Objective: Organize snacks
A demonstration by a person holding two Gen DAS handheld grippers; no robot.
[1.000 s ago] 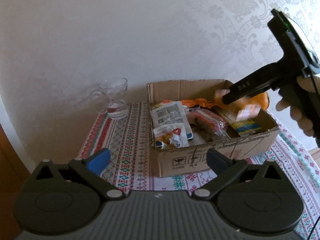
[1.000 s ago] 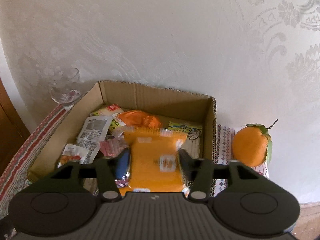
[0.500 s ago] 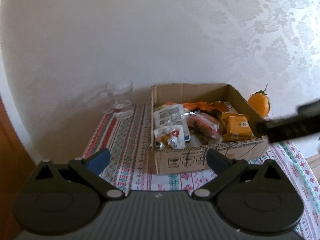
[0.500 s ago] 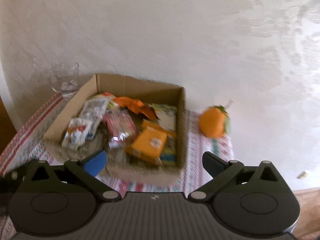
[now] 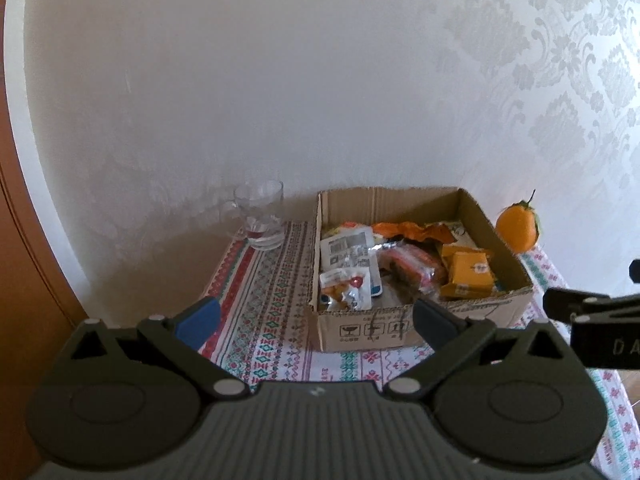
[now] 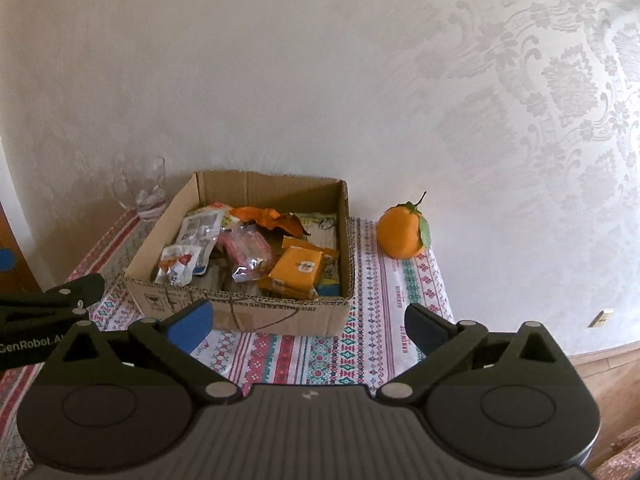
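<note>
Both grippers, left gripper (image 5: 316, 314) and right gripper (image 6: 306, 322), jaws wide apart, empty. Snack packets (image 6: 296, 268) inside cardboard box (image 6: 240, 308) on worktop (image 6: 360, 340); orange (image 6: 402, 236) at box's 3 o'clock, glass mug (image 5: 262, 216) at 9.

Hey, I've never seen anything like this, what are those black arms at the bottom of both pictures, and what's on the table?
They are hand-held tongs, one in each of a person's hands, each with a camera looking along its two fingers. One picture comes from the left tongs, the other from the right tongs. Both stand open and hold nothing. On the patterned tablecloth sits an open brown cardboard box of snack packets, including an orange packet. A clear glass mug stands on one side of the box, a round orange fruit with a leaf on the other.
</note>
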